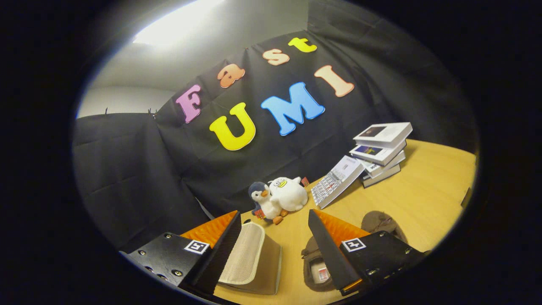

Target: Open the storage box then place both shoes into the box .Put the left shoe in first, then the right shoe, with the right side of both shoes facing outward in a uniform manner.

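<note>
Jaws of the gripper [274, 250] are standing wide apart, holding nothing. Beside the left finger a beige fabric storage box [254, 260] is sitting on the worktop [415, 190]; it is looking soft and light. A brown shoe [315, 262] is lying under the right finger, likely pliable, best pinched at its collar. Plush toys [279, 199] are resting beyond the box.

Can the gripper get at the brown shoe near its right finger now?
Probably yes: the gripper is open, and the brown shoe lies on the table beside that finger, nothing on it.
</note>
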Available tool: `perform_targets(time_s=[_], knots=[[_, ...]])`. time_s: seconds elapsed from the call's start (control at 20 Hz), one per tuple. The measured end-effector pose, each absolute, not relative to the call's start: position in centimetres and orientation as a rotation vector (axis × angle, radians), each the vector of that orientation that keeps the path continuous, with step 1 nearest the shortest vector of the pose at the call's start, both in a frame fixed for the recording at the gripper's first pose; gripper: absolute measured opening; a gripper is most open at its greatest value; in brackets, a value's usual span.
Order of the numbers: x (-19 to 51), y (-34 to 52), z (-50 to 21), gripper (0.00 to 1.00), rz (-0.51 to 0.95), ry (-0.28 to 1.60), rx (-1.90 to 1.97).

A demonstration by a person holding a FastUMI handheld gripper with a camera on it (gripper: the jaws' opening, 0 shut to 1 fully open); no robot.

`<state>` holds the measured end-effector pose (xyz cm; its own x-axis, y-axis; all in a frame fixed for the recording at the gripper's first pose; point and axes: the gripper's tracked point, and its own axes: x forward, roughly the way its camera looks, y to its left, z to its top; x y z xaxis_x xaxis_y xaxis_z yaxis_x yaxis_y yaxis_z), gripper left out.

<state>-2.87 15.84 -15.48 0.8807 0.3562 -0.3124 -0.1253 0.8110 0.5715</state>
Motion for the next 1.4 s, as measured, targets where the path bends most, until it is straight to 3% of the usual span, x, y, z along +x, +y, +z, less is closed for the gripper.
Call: perform_targets(time_s=[0.7,1.05,1.15,1.2,1.25,1.35,1.4], knots=[[-6.5,26.6,-22.5,0.96,0.436,0.727,1.043],[-8.2,29.1,-25.3,0.96,0.42,0.882,1.298],[-8.0,29.6,-26.1,0.81,0.413,0.91,1.313],[-7.8,29.6,-26.0,0.59,0.412,0.913,1.32],[-8.0,29.8,-25.7,0.46,0.432,0.932,1.32],[-8.0,28.8,-25.3,0.46,0.46,0.947,1.295],[-7.1,28.7,-25.5,0.3,0.412,0.934,1.314]])
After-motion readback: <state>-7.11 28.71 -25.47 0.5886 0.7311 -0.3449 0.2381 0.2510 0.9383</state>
